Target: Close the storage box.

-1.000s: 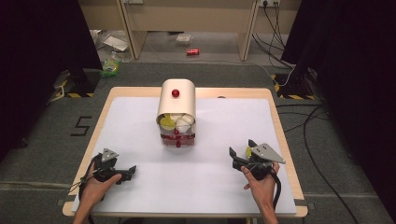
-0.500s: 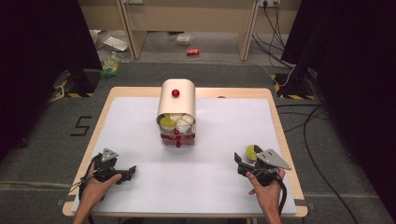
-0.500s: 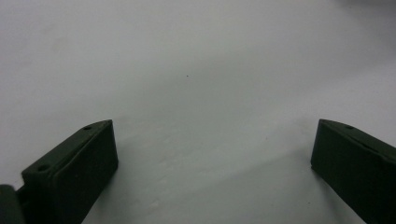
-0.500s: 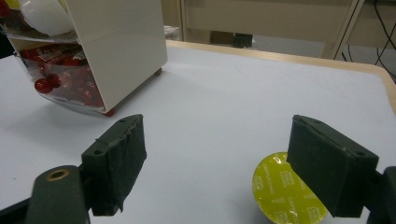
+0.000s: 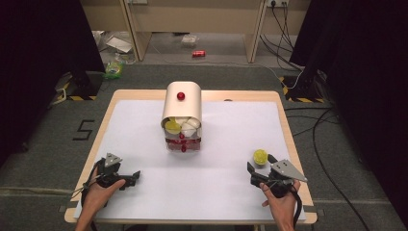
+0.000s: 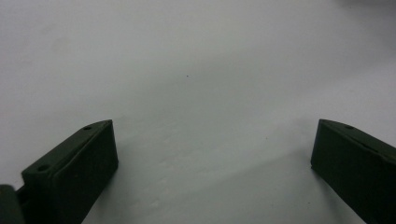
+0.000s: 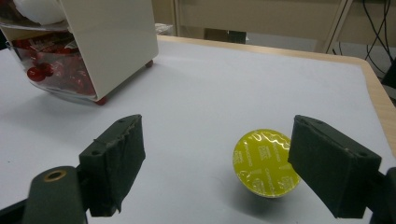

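Note:
A yellow foil-lidded capsule lies on the white table sheet at the right. My right gripper sits just behind it, open. Its jaws have just been opening, and the capsule rests on the table between them, close to the right-hand jaw and not squeezed. In the right gripper view my right gripper looks past it to the dispenser. That cream, arch-topped capsule dispenser with a red knob stands mid-table, with yellow, white and red capsules in its clear front. My left gripper rests open over bare sheet at the near left.
The white sheet covers a wooden table whose edge runs close to the right of the capsule. Cables and clutter lie on the floor beyond the table.
My right gripper has drawn back toward the near edge and its jaws stand wider. The yellow capsule now lies free on the sheet in front of it. The left gripper has stayed put.

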A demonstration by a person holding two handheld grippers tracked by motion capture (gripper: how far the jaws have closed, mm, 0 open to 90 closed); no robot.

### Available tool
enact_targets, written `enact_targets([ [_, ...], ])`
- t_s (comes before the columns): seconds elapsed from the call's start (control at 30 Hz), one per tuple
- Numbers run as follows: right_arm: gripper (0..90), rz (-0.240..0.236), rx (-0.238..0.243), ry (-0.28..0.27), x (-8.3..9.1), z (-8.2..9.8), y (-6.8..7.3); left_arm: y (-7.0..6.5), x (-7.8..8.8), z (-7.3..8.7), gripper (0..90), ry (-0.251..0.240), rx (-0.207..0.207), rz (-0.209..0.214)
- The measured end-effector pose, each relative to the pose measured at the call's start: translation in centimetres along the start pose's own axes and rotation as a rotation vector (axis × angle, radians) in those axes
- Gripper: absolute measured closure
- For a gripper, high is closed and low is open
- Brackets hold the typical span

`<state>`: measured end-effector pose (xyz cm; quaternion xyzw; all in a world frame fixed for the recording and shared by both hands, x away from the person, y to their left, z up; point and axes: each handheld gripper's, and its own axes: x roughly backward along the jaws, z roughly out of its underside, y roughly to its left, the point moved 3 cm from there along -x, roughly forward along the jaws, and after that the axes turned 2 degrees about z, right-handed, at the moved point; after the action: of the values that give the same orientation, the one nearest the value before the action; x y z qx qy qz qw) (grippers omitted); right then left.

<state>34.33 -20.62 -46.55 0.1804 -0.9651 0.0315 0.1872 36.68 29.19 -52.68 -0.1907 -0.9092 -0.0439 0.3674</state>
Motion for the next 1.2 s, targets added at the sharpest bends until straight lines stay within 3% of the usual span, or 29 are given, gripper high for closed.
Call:
enact_targets([
  [0.43,15.4,-0.012,0.02,0.038,1.0,1.1,-0.2,0.0,0.0,0.0,0.0,0.0,0.0,0.0],
  [1.2,15.5,-0.024,0.011,0.092,2.5,2.9,-0.7,0.0,0.0,0.0,0.0,0.0,0.0,0.0],
])
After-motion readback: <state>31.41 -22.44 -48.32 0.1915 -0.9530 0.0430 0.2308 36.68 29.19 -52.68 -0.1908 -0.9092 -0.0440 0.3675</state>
